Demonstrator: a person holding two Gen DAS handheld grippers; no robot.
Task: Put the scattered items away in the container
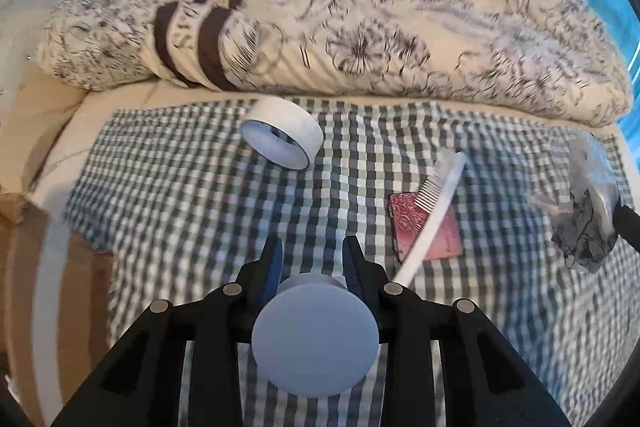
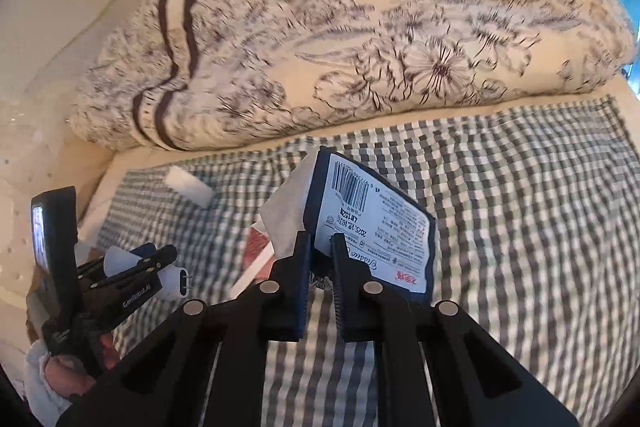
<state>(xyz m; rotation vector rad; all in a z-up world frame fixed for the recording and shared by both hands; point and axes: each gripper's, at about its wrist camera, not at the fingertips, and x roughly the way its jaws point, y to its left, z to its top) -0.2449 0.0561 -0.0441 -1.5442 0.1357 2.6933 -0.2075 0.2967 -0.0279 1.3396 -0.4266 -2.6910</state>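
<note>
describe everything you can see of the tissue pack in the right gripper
The tissue pack is a soft, flat rectangular packet in dark navy film with a white printed label carrying a barcode, small text and a red mark. A white tissue pokes out of its left side. It is tilted, lifted clear of the checked cloth, and pinched at its lower edge by the right gripper; nothing else touches it. In the left wrist view it appears only as a crumpled, glossy bundle at the right edge.
</note>
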